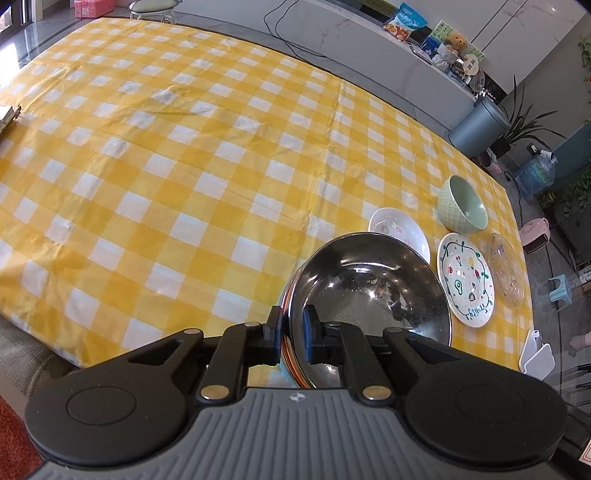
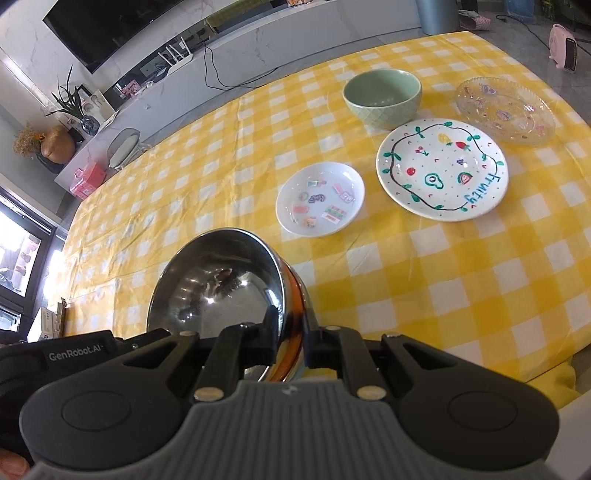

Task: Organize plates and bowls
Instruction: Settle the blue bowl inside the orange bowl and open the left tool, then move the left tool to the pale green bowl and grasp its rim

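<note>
A shiny steel bowl (image 1: 373,291) (image 2: 218,284) is held over the near edge of the yellow checked table (image 1: 166,166) (image 2: 443,277). My left gripper (image 1: 291,325) is shut on its left rim, and my right gripper (image 2: 291,332) is shut on its right rim. Past the bowl lie a small white sticker plate (image 1: 400,230) (image 2: 320,199), a white "fruity" plate (image 1: 465,278) (image 2: 442,169), a clear glass plate (image 1: 506,272) (image 2: 505,109) and a green bowl (image 1: 462,205) (image 2: 382,96).
A grey bin (image 1: 476,127) and potted plants (image 1: 524,122) stand beyond the table's far edge. A long white cabinet (image 2: 207,74) with a TV (image 2: 110,26) above runs along the wall. A pink heater (image 2: 563,51) sits on the floor.
</note>
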`<state>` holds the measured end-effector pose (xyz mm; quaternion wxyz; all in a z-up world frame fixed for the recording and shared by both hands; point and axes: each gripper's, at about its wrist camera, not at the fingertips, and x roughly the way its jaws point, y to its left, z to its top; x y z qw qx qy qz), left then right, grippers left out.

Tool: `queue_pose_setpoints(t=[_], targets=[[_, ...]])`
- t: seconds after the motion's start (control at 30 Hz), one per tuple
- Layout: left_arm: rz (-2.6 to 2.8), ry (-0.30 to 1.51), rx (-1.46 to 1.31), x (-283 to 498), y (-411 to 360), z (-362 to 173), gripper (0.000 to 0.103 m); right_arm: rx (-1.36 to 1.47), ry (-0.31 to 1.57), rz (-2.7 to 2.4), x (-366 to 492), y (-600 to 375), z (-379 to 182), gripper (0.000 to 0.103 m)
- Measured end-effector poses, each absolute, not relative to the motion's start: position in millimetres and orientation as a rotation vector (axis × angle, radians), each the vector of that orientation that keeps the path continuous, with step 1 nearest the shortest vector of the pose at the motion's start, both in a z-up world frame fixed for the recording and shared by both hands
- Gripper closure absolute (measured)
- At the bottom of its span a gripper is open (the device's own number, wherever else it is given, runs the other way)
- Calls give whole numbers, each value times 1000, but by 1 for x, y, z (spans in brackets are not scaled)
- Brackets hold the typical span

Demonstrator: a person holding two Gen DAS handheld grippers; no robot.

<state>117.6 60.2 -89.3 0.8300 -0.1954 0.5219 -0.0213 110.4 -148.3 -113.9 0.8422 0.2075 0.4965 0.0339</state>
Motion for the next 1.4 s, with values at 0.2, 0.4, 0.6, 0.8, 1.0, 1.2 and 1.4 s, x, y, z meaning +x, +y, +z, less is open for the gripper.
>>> queue_pose_setpoints(t=[0.2,0.4,0.6,0.8,1.0,1.2,1.4], targets=[[-47,1104,-403,117,58,-87,92,449,1048,73,111,-151,-115,93],[-48,1093,-402,115,59,-83,92,492,1067,77,112,-156,-116,93],[-51,1089,-405,115,61,-81,92,479,1067,92,111,-154,-114,87],[-78,1019,-382,118,65,-63,82,478,1014,118,107,-164,-99,75],[-213,932,-357,129,37,-40,68,450,930,76,113,-193,-78,72],[-331,907,-337,149,-12,-37,65,442,835,-38,128,-240,-73,69],[-388,939,-292,183,-50,-46,61,455,807,-62,153,-266,-84,65]])
